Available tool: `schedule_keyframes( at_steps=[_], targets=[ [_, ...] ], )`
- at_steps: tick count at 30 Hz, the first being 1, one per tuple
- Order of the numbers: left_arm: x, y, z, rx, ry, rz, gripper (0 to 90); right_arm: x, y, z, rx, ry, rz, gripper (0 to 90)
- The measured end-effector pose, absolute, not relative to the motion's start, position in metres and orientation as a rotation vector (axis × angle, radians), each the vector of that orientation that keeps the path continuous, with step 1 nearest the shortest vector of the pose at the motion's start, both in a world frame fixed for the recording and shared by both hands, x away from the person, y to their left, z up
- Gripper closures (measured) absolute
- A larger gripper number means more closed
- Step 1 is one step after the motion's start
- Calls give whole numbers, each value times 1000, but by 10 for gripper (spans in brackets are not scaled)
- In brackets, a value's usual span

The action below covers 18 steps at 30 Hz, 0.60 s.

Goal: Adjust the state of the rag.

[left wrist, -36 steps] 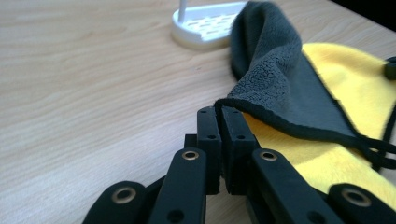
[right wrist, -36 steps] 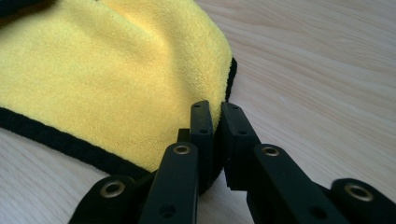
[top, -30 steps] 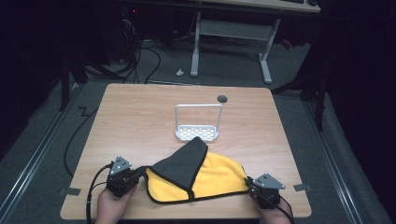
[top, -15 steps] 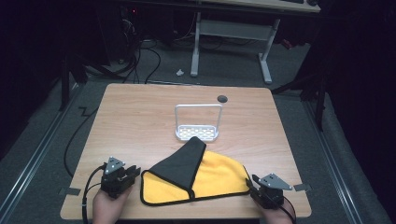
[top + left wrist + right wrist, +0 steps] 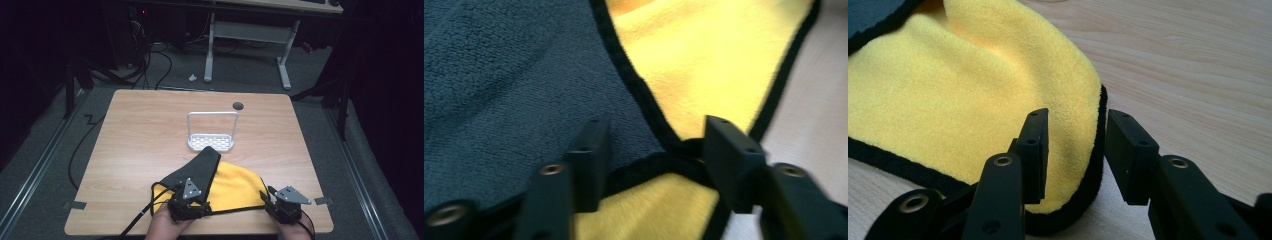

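At bench [image 5: 150, 130] front edge | yellow-and-grey cloth [image 5: 235, 182] lying half folded | left gripper [image 5: 654, 150] fingers just opening, wide over black hem | right gripper [image 5: 1075, 150] fingers just opening, parted astride corner | advice: pinch hems squarely before lifting

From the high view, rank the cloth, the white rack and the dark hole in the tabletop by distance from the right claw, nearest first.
1. Cloth: right beside the right claw, at the near edge of the table.
2. White rack: mid-table, beyond the cloth and to the left.
3. Dark hole: farthest, just behind the rack near the far edge.
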State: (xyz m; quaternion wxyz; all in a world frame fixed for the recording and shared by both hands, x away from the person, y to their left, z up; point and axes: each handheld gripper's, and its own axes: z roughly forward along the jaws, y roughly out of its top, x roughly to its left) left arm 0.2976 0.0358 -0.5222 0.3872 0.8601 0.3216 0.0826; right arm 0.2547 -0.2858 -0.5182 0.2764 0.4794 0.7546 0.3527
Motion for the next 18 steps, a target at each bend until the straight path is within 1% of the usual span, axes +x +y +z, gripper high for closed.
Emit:
schedule_keyframes(
  at_steps=[1, 2, 3, 4, 5, 10, 12, 13, 14, 15, 16, 17, 18],
  targets=[
    [298, 36, -522, 2189, 818, 210, 633, 255, -286, -518, 1288, 2027, 947, 626],
    [299, 39, -521, 2170, 835, 187, 694, 255, -288, -518, 1291, 2020, 950, 629],
    [298, 41, -520, 2166, 830, 197, 747, 255, -289, -518, 1299, 2017, 952, 631],
    [298, 43, -517, 2160, 834, 213, 840, 256, -289, -519, 1300, 2019, 953, 633],
    [298, 43, -517, 2160, 834, 213, 897, 256, -289, -519, 1300, 2019, 953, 633],
    [298, 68, -497, 2074, 849, 269, 899, 256, -288, -519, 1298, 2021, 947, 643],
    [299, 72, -494, 2064, 852, 275, 898, 256, -288, -519, 1301, 2022, 946, 644],
    [302, 70, -495, 2074, 842, 205, 897, 257, -288, -520, 1295, 2026, 941, 644],
    [303, 64, -498, 2075, 843, 158, 819, 257, -288, -520, 1293, 2028, 939, 643],
    [302, 56, -501, 2078, 837, 138, 705, 258, -287, -521, 1295, 2030, 939, 643],
    [302, 48, -504, 2085, 827, 135, 611, 258, -286, -521, 1298, 2030, 937, 643],
    [302, 48, -504, 2085, 827, 135, 543, 258, -286, -521, 1298, 2030, 937, 643],
    [304, 33, -510, 2129, 813, 134, 489, 258, -286, -520, 1300, 2029, 938, 643]
  ],
)
